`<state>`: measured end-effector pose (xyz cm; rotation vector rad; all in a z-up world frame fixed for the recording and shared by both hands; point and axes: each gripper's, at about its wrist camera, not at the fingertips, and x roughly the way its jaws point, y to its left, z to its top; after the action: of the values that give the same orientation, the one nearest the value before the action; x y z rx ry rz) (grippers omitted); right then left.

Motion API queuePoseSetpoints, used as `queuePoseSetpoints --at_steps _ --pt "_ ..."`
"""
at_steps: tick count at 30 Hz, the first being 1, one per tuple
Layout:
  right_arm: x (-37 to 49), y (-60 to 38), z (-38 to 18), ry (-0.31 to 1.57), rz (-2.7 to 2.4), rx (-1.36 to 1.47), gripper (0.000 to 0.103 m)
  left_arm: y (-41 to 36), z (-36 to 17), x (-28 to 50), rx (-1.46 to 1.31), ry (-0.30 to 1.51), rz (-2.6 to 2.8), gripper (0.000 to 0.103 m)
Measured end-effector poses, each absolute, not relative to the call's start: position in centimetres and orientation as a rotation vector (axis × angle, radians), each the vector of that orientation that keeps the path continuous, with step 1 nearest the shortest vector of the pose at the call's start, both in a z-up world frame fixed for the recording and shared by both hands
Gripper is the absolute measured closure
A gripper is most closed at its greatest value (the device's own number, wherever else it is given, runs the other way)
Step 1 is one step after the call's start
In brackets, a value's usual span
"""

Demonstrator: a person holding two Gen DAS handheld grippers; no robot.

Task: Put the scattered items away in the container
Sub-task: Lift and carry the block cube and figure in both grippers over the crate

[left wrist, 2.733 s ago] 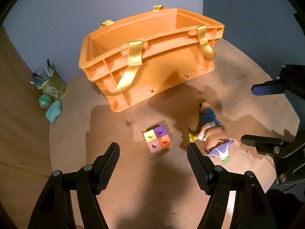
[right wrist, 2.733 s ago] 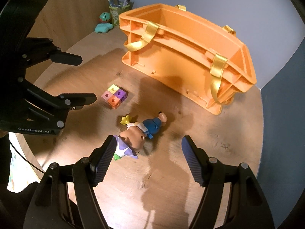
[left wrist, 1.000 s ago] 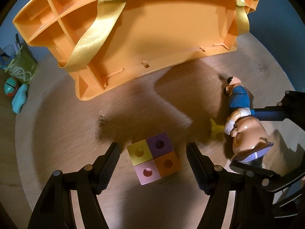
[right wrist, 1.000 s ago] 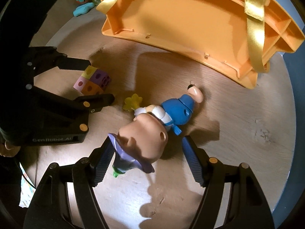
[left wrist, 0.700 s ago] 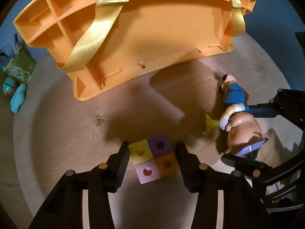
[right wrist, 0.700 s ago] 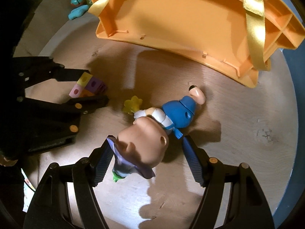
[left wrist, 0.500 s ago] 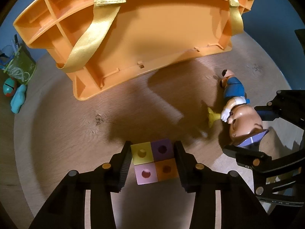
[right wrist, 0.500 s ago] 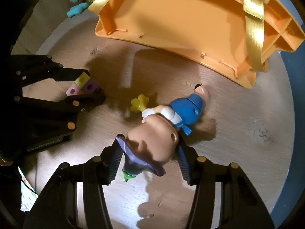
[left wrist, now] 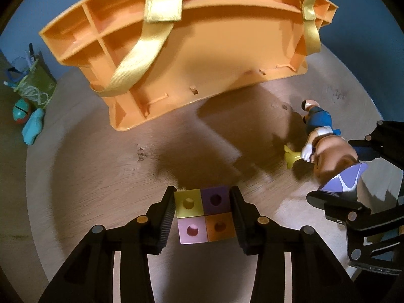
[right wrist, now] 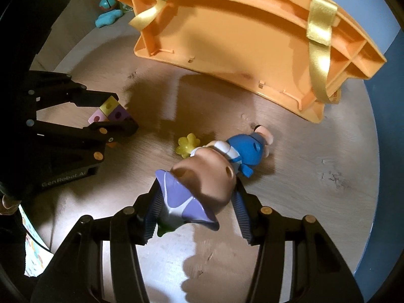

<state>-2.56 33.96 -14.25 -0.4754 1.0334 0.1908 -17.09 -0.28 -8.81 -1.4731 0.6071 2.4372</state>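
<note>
Two grips: left gripper fingers clamp block square, right gripper fingers clamp figurine head, feet toward crate

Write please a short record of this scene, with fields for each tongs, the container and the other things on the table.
left tongs: shut on the four-colour block square
right tongs: shut on the head of the toy figure
container: orange crate with gold straps, on the round wooden table, behind both toys
other things: green pen cup, teal toys at the far left
</note>
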Motion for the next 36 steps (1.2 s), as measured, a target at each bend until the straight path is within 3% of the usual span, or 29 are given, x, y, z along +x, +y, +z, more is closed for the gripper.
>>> queuePoseSetpoints --at_steps 12,19,21,36 --pt "-2.4 33.4 -11.5 0.981 0.202 -0.472 0.054 1.6 -6.7 -15.0 -1.413 0.641 2.462 0.065" --pt "-2.9 34.3 -11.3 0.948 0.201 -0.481 0.054 -3.7 -5.6 -13.6 -1.379 0.649 2.482 0.064" --pt "-3.1 34.4 -11.1 0.940 0.200 -0.484 0.054 -3.0 -3.1 -12.4 -1.367 0.653 2.488 0.065" --pt "-4.8 34.0 -8.4 0.880 0.194 -0.504 0.054 -0.8 -2.8 -12.1 -1.297 0.699 2.512 0.064"
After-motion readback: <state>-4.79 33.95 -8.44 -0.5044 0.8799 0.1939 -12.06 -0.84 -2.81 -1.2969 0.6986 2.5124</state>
